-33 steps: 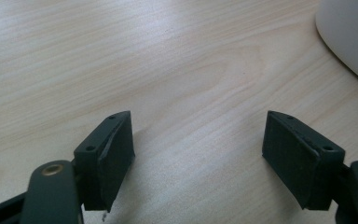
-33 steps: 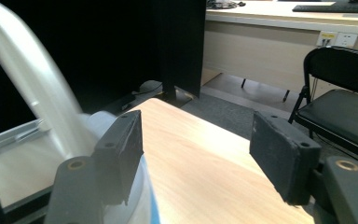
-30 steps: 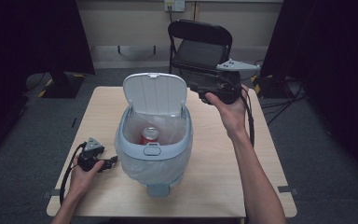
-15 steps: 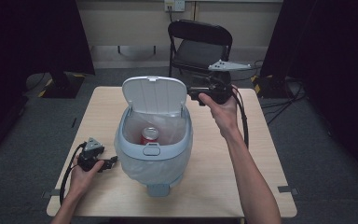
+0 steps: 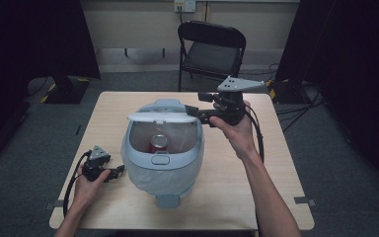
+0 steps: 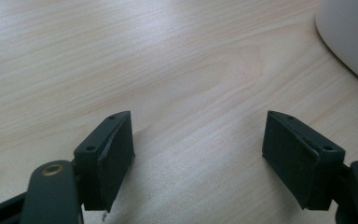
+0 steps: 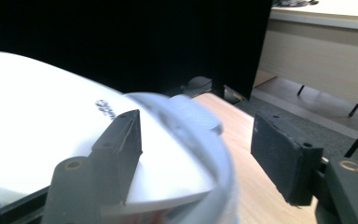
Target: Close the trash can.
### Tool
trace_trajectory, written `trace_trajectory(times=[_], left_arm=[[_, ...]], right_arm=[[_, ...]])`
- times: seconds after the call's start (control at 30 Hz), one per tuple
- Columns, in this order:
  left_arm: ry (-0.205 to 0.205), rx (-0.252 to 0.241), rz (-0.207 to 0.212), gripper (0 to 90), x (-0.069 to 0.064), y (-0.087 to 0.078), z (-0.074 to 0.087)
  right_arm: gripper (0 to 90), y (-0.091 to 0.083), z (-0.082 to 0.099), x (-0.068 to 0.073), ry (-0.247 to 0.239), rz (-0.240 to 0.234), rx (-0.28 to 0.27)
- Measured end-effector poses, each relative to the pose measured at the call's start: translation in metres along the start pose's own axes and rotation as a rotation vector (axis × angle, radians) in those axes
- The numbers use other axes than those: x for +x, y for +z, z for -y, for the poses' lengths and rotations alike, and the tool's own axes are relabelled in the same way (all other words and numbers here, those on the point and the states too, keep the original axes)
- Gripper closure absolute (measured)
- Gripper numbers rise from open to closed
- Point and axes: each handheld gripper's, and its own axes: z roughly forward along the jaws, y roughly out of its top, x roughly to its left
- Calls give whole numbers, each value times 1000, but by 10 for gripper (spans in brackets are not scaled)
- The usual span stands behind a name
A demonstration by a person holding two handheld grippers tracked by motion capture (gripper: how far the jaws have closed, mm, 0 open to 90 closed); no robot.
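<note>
A pale blue bin (image 5: 162, 160) lined with a white bag stands in the middle of the wooden table (image 5: 256, 187), and a red can (image 5: 158, 143) lies down inside it. The bin's lid (image 5: 164, 116) is tipped partway over the opening, hinged at the far side. The right gripper (image 5: 193, 112) is at the lid's right edge; in the right gripper view its jaws stand apart with the lid's rim (image 7: 200, 154) between them, one jaw over the white inner face (whether either pad actually presses on the lid, I cannot tell). The jaws look open rather than clamped. The left gripper (image 5: 121, 169) rests low at the near left of the table, just beside the bin's wall, in the person's left hand (image 5: 86, 180). Its jaws are spread wide over bare wood, nothing between them, with the bin's white side (image 6: 349, 37) off at one corner. A black folding chair (image 5: 211, 49) stands beyond the table.
</note>
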Motion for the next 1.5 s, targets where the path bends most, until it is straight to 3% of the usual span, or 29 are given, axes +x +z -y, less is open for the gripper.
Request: trace_trajectory(times=[0.17,0.37,0.53,0.67,0.87,1.07,1.1,1.13,1.27,1.5], left_arm=[[-2,0,0,243,0,0,0],[-2,0,0,243,0,0,0],[-2,0,0,243,0,0,0],[-2,0,0,243,0,0,0],[-3,0,-1,242,0,0,0],[-1,0,-6,241,-1,0,0],[-1,1,-7,241,-1,0,0],[-5,-1,-9,240,-1,0,1],[-7,-1,-8,237,-1,0,1],[-7,1,-9,236,-1,-1,1]], right_arm=[[319,-2,4,10,-21,25,23],[315,2,12,23,-26,-9,64],[304,2,15,27,-20,-8,68],[254,7,17,35,-16,-46,112],[245,19,17,58,-57,-64,106],[250,21,22,76,-71,-54,76],[250,21,22,78,-77,-54,82],[261,22,22,80,-112,-31,108],[262,23,24,82,-117,-39,86],[256,27,19,79,-106,-48,106]])
